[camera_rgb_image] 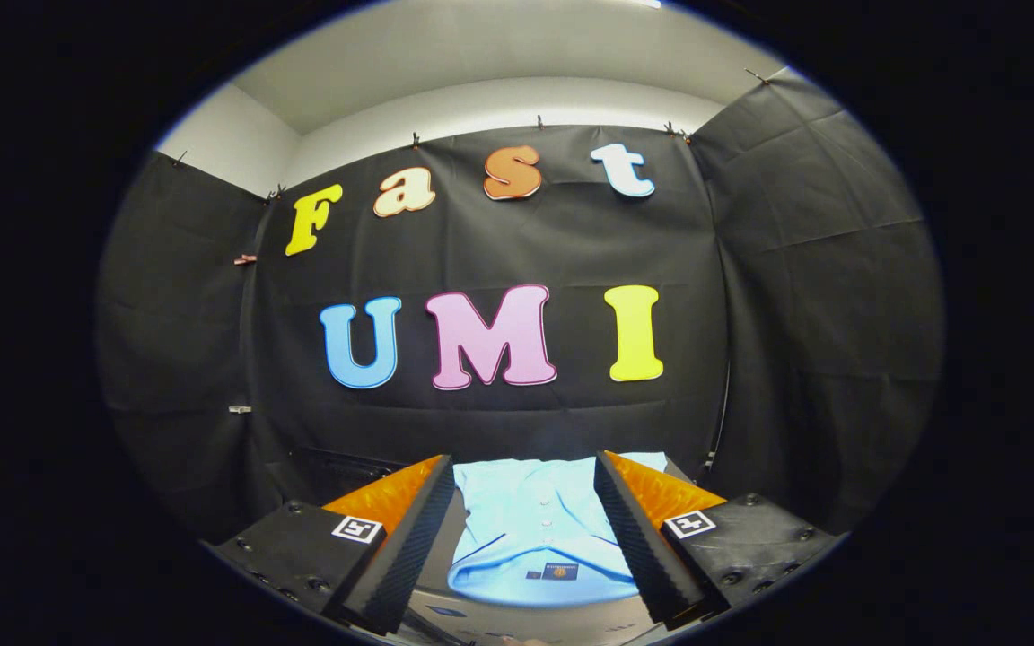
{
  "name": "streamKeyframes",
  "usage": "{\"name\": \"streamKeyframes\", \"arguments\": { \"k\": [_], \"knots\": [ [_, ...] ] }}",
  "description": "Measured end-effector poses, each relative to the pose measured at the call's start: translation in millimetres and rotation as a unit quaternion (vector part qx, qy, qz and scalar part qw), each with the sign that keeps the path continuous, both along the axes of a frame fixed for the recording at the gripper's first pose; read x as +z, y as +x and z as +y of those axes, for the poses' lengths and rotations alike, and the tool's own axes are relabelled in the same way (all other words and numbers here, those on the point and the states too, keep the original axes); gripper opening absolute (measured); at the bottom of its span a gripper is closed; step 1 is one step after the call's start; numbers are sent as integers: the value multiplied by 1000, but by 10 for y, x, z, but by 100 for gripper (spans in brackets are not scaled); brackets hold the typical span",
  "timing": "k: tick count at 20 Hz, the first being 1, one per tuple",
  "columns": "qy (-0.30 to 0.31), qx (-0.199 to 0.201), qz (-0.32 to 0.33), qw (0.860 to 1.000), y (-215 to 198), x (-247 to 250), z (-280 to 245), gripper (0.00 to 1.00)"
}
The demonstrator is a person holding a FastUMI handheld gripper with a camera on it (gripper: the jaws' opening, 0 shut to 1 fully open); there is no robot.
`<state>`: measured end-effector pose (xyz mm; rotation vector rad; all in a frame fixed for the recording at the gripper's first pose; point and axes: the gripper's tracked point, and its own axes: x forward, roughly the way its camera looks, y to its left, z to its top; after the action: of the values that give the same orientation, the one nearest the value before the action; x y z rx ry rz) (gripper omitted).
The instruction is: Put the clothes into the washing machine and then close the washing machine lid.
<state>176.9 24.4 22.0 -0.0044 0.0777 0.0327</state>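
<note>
With their two fingers (409, 529) spread wide apart, the tongs (526, 502) hold nothing; the ribbed inner faces of both fingers stand clear of the cloth that lies in the gap between them. Each finger carries a small square black-and-white marker (357, 528) on its housing, near where the finger meets the body.

Between the fingers, and reaching a little beyond their tips, lies a light blue shirt (535, 529), spread flat. Its collar sits at the near end, closest to the base of the tongs, with a small dark label (559, 571) inside the neck. A row of small buttons runs up the middle of the front, away from the collar. The shirt touches neither finger, as far as can be told.

Under the shirt's near edge shows a pale, glossy grey surface (526, 619), with the collar resting on it; whether this is a counter or part of the washing machine cannot be told. A dark flat surface shows past the left finger, its nature unclear.

Beyond the shirt rises the booth's wall (499, 422) of black cloth, creased in places and pinned along its upper edge with small clips (245, 259). Above the cloth a white room wall and a pale ceiling (481, 54) are visible.
</note>
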Motion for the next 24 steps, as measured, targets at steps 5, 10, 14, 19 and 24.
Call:
{"name": "streamKeyframes", "arguments": {
  "k": [5,10,14,19,24],
  "knots": [
    [0,-12,35,999,578,-132,-42,98],
    [-18,-21,92,995,1115,-389,-87,98],
    [-31,-22,158,987,1447,-743,-101,98],
    [-31,-29,249,968,1693,-1147,-131,99],
    [-39,-47,306,950,1788,-1441,-257,99]
  ]
}}
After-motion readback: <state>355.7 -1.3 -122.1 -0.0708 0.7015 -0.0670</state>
